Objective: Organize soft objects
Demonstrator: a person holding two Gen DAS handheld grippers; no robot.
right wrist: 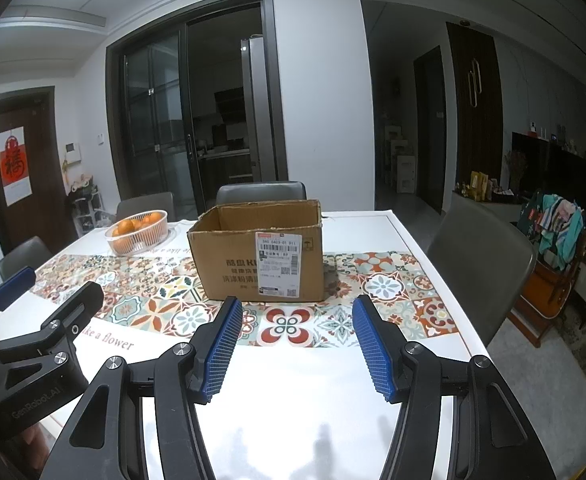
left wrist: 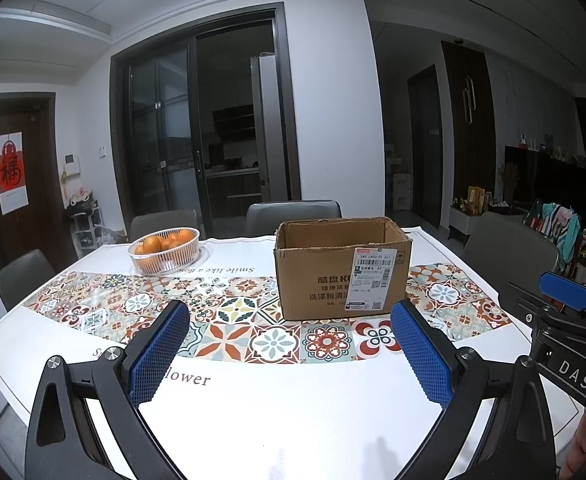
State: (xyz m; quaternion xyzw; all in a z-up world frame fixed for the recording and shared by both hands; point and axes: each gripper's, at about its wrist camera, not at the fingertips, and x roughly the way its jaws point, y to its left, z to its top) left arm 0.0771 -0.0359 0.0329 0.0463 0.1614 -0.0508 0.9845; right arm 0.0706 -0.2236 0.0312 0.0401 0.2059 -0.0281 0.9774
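Both grippers hover over the near table edge, jaws spread wide, nothing held: left gripper, right gripper. No soft objects visible on the table in either view; cannot tell if any lie inside the cardboard box, its interior mostly hidden. The box sits at 12 o'clock from the right gripper, about 1 o'clock from the left, top open, flaps ragged. Judgement: the box is light, stiff, thin-walled; grip a top rim wall, not the crumpled corner. Soft items would likely squash and sag, so pinch mid-body. Basket of oranges at 11 o'clock, well apart from the box. Open tablecloth between grippers and box gives free room; chairs crowd the table's far and 3 o'clock edges.
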